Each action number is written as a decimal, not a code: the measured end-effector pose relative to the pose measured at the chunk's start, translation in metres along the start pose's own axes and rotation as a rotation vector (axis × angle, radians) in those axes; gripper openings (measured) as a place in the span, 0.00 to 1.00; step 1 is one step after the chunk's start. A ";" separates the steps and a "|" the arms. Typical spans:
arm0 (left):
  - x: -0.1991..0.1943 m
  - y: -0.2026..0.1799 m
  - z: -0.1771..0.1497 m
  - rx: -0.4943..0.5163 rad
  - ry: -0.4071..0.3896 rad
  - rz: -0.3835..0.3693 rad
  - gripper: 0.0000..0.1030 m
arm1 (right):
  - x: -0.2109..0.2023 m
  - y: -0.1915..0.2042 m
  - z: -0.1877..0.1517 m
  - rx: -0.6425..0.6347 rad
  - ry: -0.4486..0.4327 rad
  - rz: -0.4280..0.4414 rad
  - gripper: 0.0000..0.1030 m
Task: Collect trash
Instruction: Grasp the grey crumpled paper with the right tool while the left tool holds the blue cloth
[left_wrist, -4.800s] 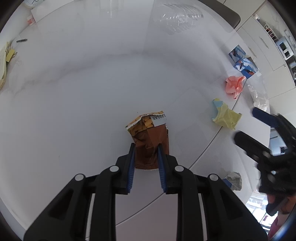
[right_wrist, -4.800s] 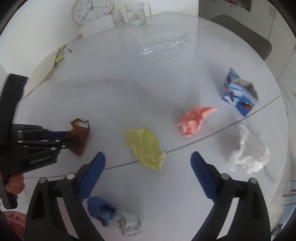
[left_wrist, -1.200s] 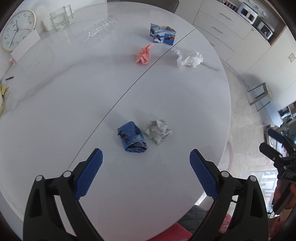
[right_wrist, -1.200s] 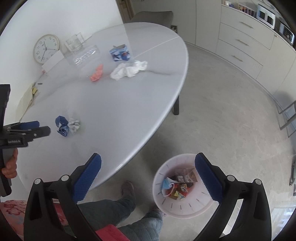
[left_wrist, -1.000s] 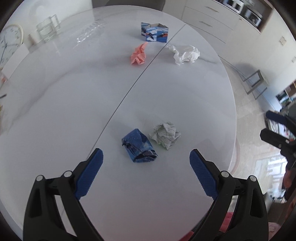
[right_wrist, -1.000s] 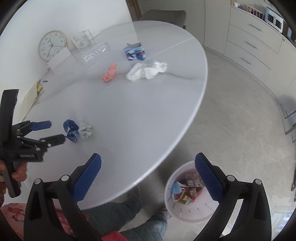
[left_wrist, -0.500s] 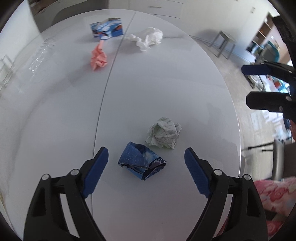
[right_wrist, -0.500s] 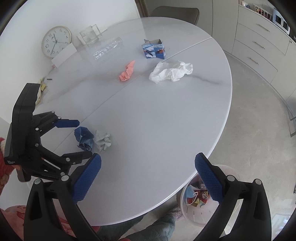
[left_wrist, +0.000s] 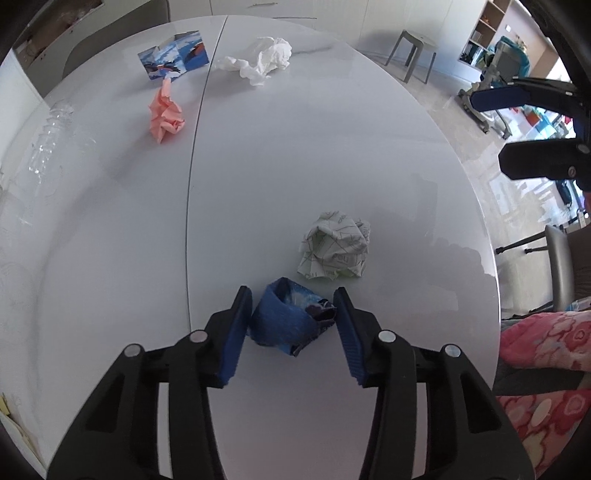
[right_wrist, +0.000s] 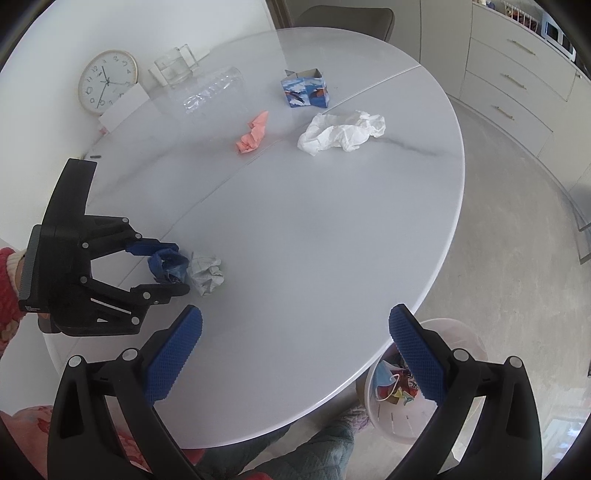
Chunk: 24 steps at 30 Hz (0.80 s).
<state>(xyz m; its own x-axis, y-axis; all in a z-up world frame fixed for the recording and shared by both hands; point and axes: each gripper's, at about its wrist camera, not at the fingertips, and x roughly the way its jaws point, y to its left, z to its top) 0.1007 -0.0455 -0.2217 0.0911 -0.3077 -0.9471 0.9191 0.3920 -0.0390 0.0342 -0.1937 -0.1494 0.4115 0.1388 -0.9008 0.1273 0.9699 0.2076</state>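
Note:
A crumpled blue wrapper (left_wrist: 290, 322) lies on the white table between the fingers of my left gripper (left_wrist: 291, 334), which is partly closed around it with small gaps at the pads; it also shows in the right wrist view (right_wrist: 168, 265). A crumpled white-green paper ball (left_wrist: 334, 251) lies just beyond it. Farther off lie a pink paper wad (left_wrist: 166, 114), a white tissue (left_wrist: 260, 62) and a blue printed carton (left_wrist: 173, 59). My right gripper (right_wrist: 295, 354) is open and empty above the table's near edge. A white trash bin (right_wrist: 406, 391) with trash stands on the floor below.
A clear plastic bottle (right_wrist: 212, 92), a glass container (right_wrist: 173, 68) and a clock (right_wrist: 107, 81) stand at the table's far side. A seam (left_wrist: 192, 177) runs across the table. A chair (left_wrist: 565, 266) stands to the right.
My left gripper has dropped to the table and narrowed around the blue wrapper. My right gripper has swung from over the bin back toward the table.

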 end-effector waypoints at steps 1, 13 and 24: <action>-0.001 0.001 -0.001 -0.016 0.002 0.001 0.43 | 0.001 0.003 0.001 -0.009 -0.001 0.005 0.98; -0.061 0.032 -0.040 -0.488 -0.102 0.045 0.43 | 0.048 0.062 0.024 -0.194 0.054 0.067 0.98; -0.072 0.036 -0.066 -0.602 -0.098 0.084 0.43 | 0.090 0.108 0.027 -0.405 0.144 0.000 0.41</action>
<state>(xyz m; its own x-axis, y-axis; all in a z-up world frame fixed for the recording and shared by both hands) 0.1023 0.0483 -0.1761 0.2150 -0.3217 -0.9221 0.5325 0.8301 -0.1655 0.1090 -0.0820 -0.1981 0.2780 0.1372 -0.9507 -0.2487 0.9663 0.0667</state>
